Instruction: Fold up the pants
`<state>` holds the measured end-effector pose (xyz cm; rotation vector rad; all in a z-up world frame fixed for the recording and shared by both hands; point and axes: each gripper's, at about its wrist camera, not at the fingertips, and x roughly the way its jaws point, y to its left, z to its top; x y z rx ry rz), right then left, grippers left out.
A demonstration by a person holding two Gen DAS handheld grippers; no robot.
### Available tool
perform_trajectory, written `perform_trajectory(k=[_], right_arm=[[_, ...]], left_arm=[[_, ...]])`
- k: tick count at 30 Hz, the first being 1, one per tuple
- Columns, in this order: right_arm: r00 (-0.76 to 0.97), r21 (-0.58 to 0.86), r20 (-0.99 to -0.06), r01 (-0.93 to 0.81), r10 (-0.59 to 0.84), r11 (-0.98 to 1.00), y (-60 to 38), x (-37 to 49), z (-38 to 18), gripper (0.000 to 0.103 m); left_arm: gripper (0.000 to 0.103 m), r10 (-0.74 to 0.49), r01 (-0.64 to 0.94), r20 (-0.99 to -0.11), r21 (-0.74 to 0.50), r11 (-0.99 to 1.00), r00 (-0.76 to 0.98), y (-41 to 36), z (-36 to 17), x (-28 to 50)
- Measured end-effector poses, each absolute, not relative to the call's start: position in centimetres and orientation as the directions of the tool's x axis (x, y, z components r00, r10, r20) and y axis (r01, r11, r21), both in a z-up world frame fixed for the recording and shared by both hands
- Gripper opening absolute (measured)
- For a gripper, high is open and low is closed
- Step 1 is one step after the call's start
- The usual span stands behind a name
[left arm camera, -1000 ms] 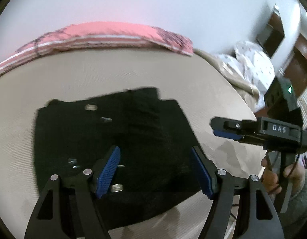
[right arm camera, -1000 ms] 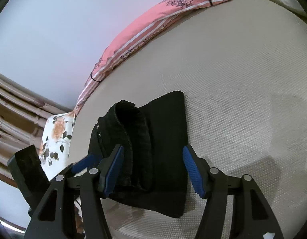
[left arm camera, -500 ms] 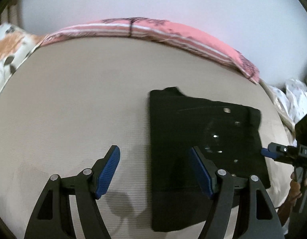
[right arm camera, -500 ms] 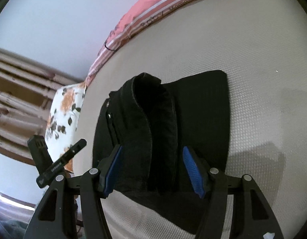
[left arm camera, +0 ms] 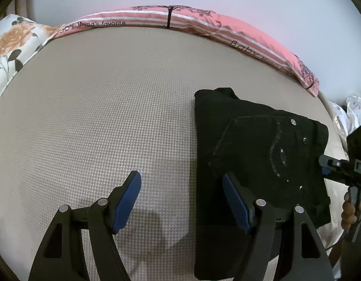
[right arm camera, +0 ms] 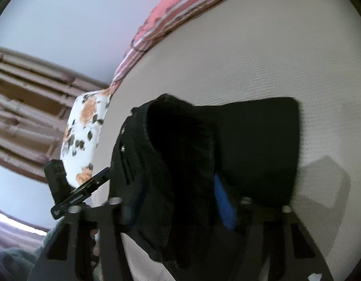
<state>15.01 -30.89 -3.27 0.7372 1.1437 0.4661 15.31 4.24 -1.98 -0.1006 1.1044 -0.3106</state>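
Black pants [left arm camera: 260, 154] lie folded into a thick rectangle on the beige mattress [left arm camera: 110, 117], back pocket and rivets facing up. My left gripper [left arm camera: 181, 199] is open and empty, hovering over the mattress at the pants' left edge, its right finger above the cloth. In the right wrist view the pants [right arm camera: 257, 149] fill the middle, and their raised waistband fold [right arm camera: 180, 164] stands between the fingers of my right gripper [right arm camera: 178, 201], which looks open around it. That gripper also shows at the right edge of the left wrist view [left arm camera: 344, 171].
A pink striped pillow [left arm camera: 180, 23] lies along the far edge of the mattress by the wall. A floral pillow [left arm camera: 9, 46] sits at the far left. White bedding [left arm camera: 354, 112] lies off the right side. Wooden slats [right arm camera: 28, 93] stand beyond the bed.
My left gripper has swung left off the pants and now hovers over bare mattress. My right gripper has pushed forward, so the raised waistband fold now sits between its fingers.
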Motion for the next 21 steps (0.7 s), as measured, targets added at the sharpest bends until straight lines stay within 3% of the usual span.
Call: perform_trajectory(k=[7, 12, 18, 21], right_arm=[[0.353, 0.759, -0.609, 0.000, 0.710, 0.651, -30.7, 16.0, -4.2, 0.035], [0.372, 0.762, -0.605, 0.015, 0.704, 0.647, -30.1, 16.0, -4.0, 0.039], [0.397, 0.681, -0.690, 0.069, 0.606, 0.729, -28.6, 15.4, -1.8, 0.014], [0.427, 0.688, -0.677, 0.078, 0.600, 0.721, -28.3, 14.8, 0.2, 0.012]], left_arm=[[0.072, -0.304, 0.172, -0.866, -0.255, 0.952, 0.398, 4.4, -2.8, 15.6], [0.072, -0.293, 0.160, -0.869, -0.248, 0.955, 0.398, 4.1, -3.2, 15.5], [0.072, -0.285, 0.155, -0.872, -0.242, 0.958, 0.399, 4.0, -3.1, 15.6], [0.072, -0.284, 0.168, -0.868, -0.234, 0.957, 0.408, 3.6, -2.4, 15.5]])
